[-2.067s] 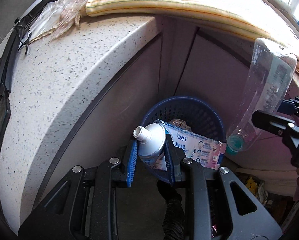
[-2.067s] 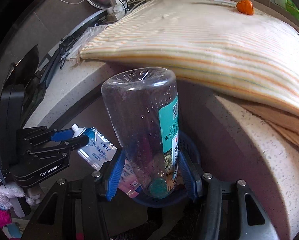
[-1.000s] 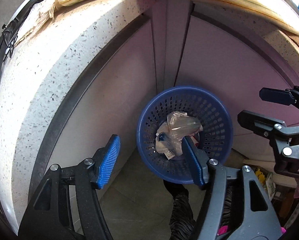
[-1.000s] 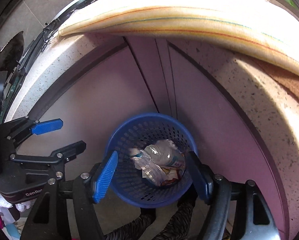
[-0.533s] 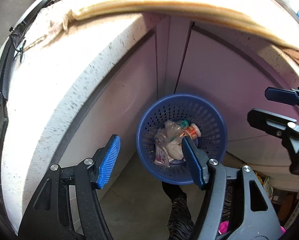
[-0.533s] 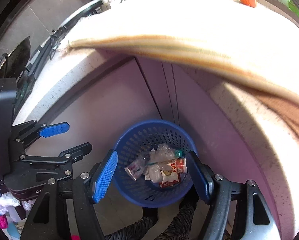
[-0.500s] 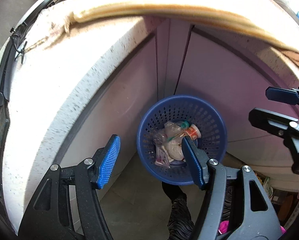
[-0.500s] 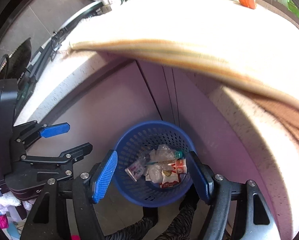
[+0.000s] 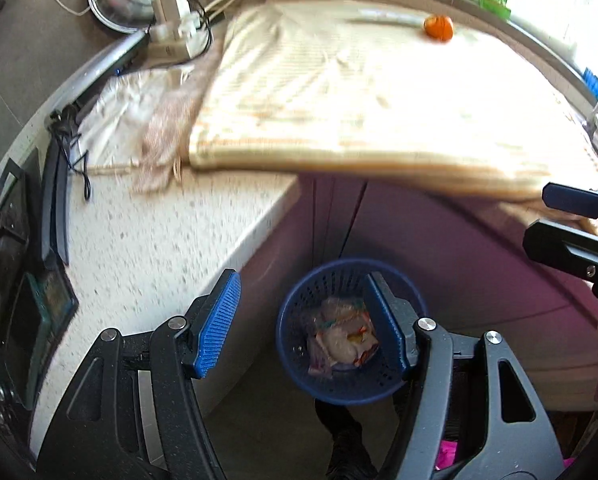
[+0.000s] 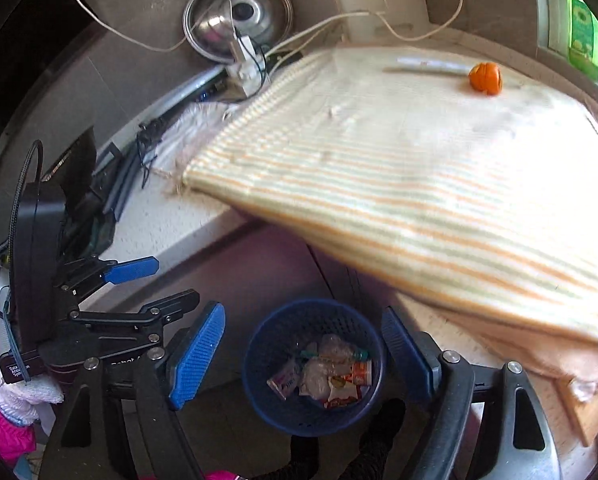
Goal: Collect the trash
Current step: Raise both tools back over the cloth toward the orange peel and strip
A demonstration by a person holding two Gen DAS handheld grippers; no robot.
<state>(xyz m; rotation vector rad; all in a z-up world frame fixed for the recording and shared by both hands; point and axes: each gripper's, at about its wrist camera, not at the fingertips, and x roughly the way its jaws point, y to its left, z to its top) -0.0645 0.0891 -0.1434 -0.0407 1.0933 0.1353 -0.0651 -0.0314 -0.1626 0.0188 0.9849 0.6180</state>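
A blue perforated waste basket [image 9: 295, 372] [image 10: 259, 384] stands on the floor below the counter. It holds crumpled wrappers and a clear bottle [image 9: 341, 338] [image 10: 327, 372]. My left gripper [image 9: 305, 322] is open and empty, high above the basket; it also shows in the right wrist view [image 10: 147, 284]. My right gripper [image 10: 303, 352] is open and empty above the basket; it also shows at the right edge of the left wrist view [image 9: 559, 216]. An orange scrap [image 9: 439, 26] [image 10: 485, 76] and a pale tube-like item [image 10: 423, 66] lie at the far side of the striped cloth.
A speckled white counter [image 9: 147, 248] carries a striped cloth [image 9: 359, 92] [image 10: 419, 168]. A steel pot lid [image 10: 239, 12], a power strip [image 9: 171, 28] and cables sit at the back left. Pink cabinet doors [image 9: 439, 252] are behind the basket. My feet [image 10: 379, 420] are on the floor.
Both grippers let go of the toothpaste tube and the bottle, which now lie in the basket. Both open grippers have risen, so the counter top has come into view.
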